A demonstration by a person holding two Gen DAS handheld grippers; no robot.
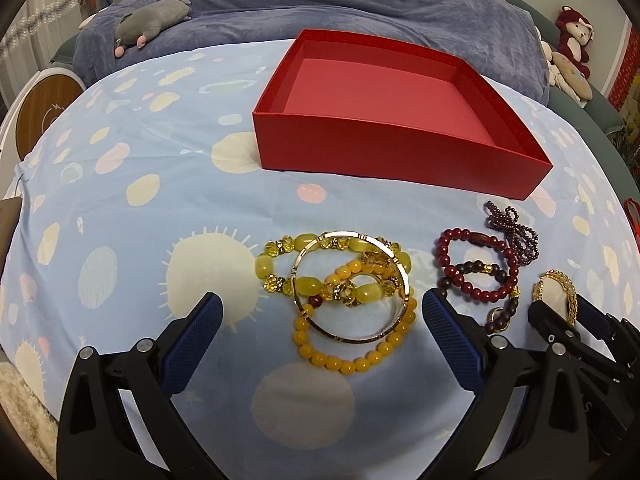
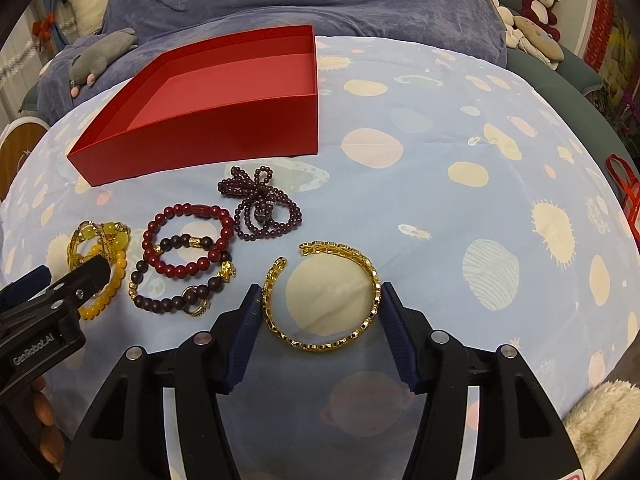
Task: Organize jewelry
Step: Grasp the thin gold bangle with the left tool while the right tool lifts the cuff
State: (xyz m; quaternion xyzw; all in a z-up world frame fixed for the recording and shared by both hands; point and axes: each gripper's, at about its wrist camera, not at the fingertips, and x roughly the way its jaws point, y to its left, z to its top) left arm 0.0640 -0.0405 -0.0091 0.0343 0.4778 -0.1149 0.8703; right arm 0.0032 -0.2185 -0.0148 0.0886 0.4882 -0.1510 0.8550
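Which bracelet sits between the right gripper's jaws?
The open gold chain-link cuff, lying alone on the sheet; the red, dark and yellow bead bracelets lie off to its left, outside the jaws.

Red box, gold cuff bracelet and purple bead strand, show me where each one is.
red box (image 2: 224, 128), right wrist view, on its near outer wall.
gold cuff bracelet (image 2: 320, 347), right wrist view, on the near curve of its band.
purple bead strand (image 2: 260, 200), right wrist view, on the knotted middle.
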